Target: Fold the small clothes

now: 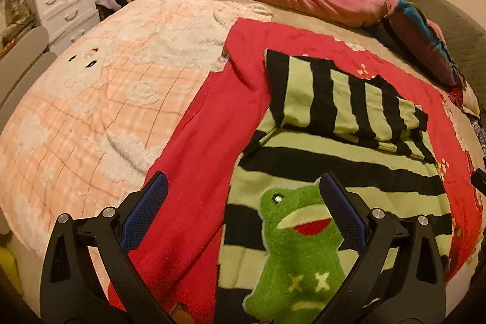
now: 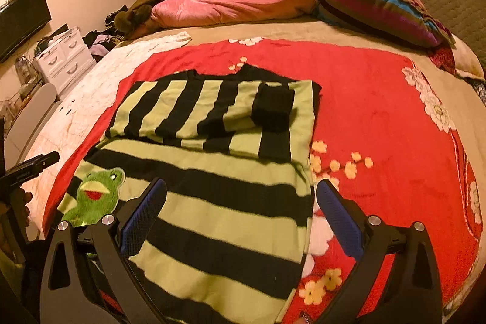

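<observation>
Both your claws gape empty — the left claw (image 1: 243,202) over the frog patch (image 1: 299,248), the right claw (image 2: 241,208) over the hem. The striped sweater (image 2: 218,202) lies on the red blanket (image 2: 379,117), sleeves folded in: soft, light knit — pinch both hem corners.

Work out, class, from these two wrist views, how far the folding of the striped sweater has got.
Done: both sleeves lie folded across the upper part of the striped sweater, the black cuff resting on top. In hand: nothing; the left gripper and right gripper hover above the lower half near the frog patch, jaws open and empty. Left: probably folding the lower half up over the sleeves on the red blanket.
</observation>
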The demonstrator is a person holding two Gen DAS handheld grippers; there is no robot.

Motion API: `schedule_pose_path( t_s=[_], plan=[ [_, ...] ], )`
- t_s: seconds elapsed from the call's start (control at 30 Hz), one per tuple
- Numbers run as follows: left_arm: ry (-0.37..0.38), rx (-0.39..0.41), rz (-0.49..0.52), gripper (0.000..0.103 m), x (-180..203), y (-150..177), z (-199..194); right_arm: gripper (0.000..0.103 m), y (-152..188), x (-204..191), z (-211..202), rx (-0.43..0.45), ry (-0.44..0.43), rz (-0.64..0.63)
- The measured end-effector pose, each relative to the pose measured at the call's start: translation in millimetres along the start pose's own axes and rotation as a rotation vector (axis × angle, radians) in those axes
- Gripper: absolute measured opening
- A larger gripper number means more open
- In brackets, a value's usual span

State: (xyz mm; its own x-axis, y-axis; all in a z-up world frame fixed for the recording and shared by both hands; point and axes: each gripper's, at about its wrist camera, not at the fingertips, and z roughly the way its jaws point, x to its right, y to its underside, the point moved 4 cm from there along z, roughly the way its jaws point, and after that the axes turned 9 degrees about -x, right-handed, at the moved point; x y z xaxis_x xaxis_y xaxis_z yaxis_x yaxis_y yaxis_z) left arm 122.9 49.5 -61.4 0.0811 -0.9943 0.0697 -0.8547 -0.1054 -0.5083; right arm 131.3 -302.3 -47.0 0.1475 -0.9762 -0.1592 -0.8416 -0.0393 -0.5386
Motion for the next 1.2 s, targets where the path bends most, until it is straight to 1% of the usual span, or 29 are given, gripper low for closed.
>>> schedule_pose_path(
  t_s=[0.23,0.4,0.47,0.67,0.83,0.93,1.1,1.2],
  plan=[
    [-0.021,-0.044,0.021,0.094,-5,12,0,0.099,23,0,2,-0.05,0.008,0.002],
    [0.007,-0.068,0.011,0.094,-12,18,-2,0.099,39,-3,4,-0.085,0.021,-0.029],
    [0.003,-0.078,0.011,0.094,-15,19,-1,0.099,46,-3,4,-0.098,0.021,-0.028],
    [-0.019,-0.153,0.034,0.094,-21,28,7,0.099,64,-5,8,-0.141,0.01,-0.025],
    [0.026,-0.228,0.038,0.094,-25,39,14,0.099,81,-11,12,-0.182,0.007,-0.044],
    [0.033,-0.261,0.056,0.094,-24,47,18,0.099,95,-14,16,-0.22,-0.006,-0.046],
    [0.046,-0.298,0.076,0.094,-21,57,21,0.099,114,-16,20,-0.265,-0.01,-0.051],
    [0.053,-0.301,0.077,0.093,-21,60,21,0.099,123,-14,22,-0.297,-0.034,-0.024]
  ],
)
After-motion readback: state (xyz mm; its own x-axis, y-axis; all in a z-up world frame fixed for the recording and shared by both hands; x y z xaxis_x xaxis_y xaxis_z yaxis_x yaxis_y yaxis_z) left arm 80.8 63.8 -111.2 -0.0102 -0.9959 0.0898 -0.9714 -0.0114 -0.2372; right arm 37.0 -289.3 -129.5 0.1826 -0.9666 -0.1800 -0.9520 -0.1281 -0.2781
